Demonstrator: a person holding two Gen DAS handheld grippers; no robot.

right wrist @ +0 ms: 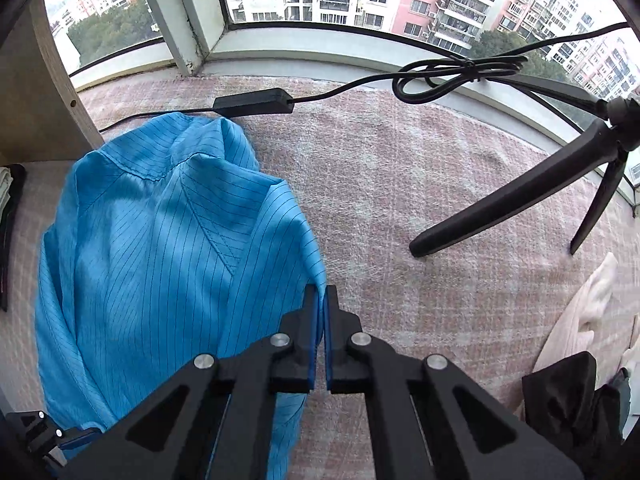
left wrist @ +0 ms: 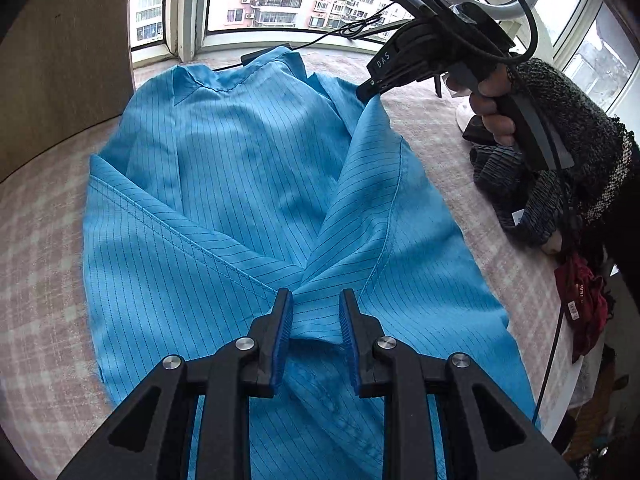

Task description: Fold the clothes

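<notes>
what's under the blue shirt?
The blue shirt lies on the pink checked cover, visible all around it. Anything beneath the cloth itself is covered.

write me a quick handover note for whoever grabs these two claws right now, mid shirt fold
Left claw: closed on a bunched fold at the near middle of the blue striped shirt.
Right claw: shut on the shirt's right edge, lifting it off the pink checked cover.
Done: left side already folded across the front.
Left: probably carry the right side over the middle, release, then fold bottom to collar.
</notes>
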